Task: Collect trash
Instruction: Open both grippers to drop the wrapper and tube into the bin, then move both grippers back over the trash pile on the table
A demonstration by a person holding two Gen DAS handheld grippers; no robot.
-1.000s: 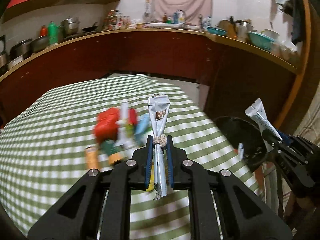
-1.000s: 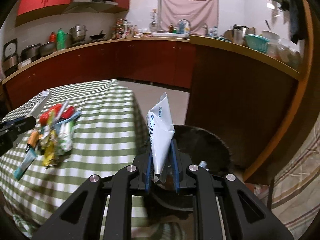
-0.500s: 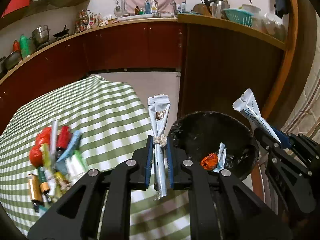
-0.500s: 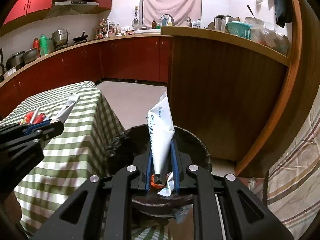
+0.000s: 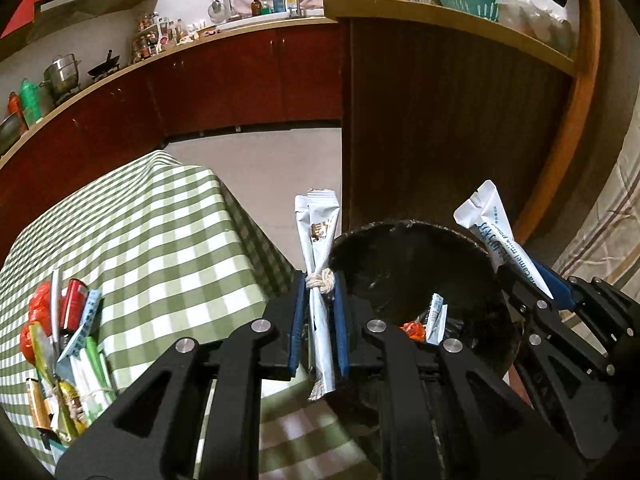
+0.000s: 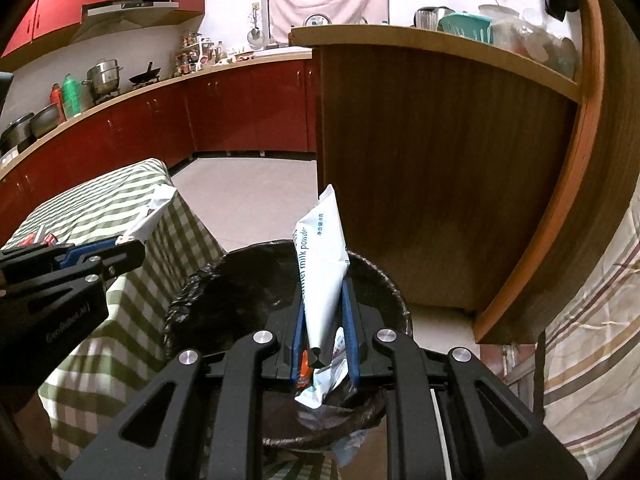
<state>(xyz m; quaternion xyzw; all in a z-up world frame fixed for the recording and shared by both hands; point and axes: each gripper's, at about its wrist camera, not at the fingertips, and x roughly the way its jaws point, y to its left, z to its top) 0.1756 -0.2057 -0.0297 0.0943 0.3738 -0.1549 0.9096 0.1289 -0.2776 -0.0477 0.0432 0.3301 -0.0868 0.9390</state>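
My left gripper (image 5: 318,316) is clamped narrow on a pair of slim white stick sachets tied together with a knot of pale string (image 5: 318,264). The bundle stands nearly upright between the blue pads, its tops fanning apart above the knot and its lower end poking out below the fingers. It hangs over the edge of the worktop draped in a green-and-white checked cloth (image 5: 160,240), just beside the rim of the round bin lined with a black plastic bag (image 5: 400,232).

My right gripper (image 6: 322,320) is closed on a white, cone-shaped milk powder pouch with blue lettering (image 6: 320,252). The pouch points up and leans a little to the right, its narrow crumpled end pinched between the pads. It is held directly above the open mouth of the black-lined bin (image 6: 192,292), which stands on the floor between the checked worktop (image 6: 100,208) and a brown wood-panelled counter (image 6: 420,160).

Inside the bin lie a crumpled orange-red wrapper (image 5: 414,330) and a small white sachet (image 5: 436,318), touching each other.

On the worktop, well apart from the bin, a heap of mixed trash (image 5: 64,352) remains: red and orange wrappers, green and yellow sachets, a pale blue packet and a small brown bottle, all jumbled together near the left edge.
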